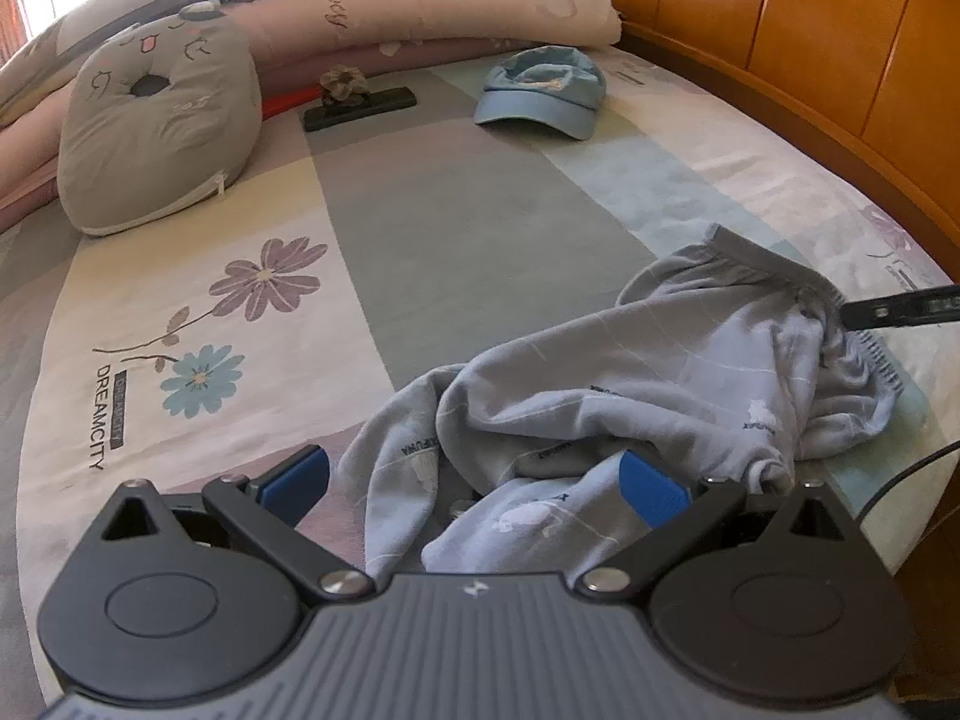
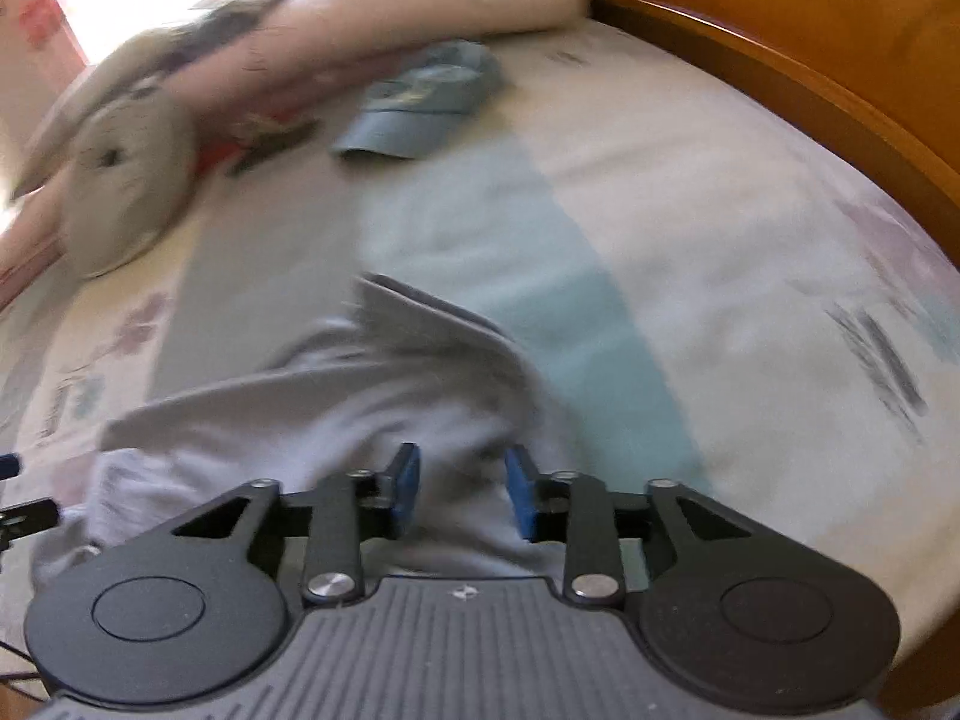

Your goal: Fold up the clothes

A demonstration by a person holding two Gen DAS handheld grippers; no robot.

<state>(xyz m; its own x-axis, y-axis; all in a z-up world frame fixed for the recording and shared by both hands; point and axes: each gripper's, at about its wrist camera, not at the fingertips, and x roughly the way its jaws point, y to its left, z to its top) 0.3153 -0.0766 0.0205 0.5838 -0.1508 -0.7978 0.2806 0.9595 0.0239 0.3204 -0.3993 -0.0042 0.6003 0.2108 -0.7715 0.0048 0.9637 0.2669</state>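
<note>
On the bed (image 1: 492,222), striped and flower-printed sheet, headboard (image 1: 840,42) of orange wood along the right edge.

Garment: pale blue-grey, patterned (image 1: 630,372); crumpled in a heap near the front right of the bed; ribbed hem at its far right end; not folded.

Left gripper: (image 1: 474,480) at the near edge of the garment; blue pads spread wide; cloth lies between them and over the right pad's base; no pinch visible.

Right gripper: (image 2: 462,492) seen in its own view, which is blurred; jaws partly apart with a clear gap; garment (image 2: 372,420) lies under and between the pads; pads do not press on it as far as the blur allows; in the left view only a dark finger shows at the garment's ribbed hem (image 1: 888,309), touching or just beside it; cannot tell which.

Cap: light blue (image 1: 540,93); far side of the bed, well apart from the garment.

Cushion: grey, cat face (image 1: 162,126); far left.

Quilt: pink, rolled (image 1: 456,0); along the far edge, behind the cap.

Dark bar: (image 1: 360,108) between cushion and cap; a small fabric flower (image 1: 342,84) rests on it.

Cable: black (image 1: 906,474); right edge, beside the garment.
</note>
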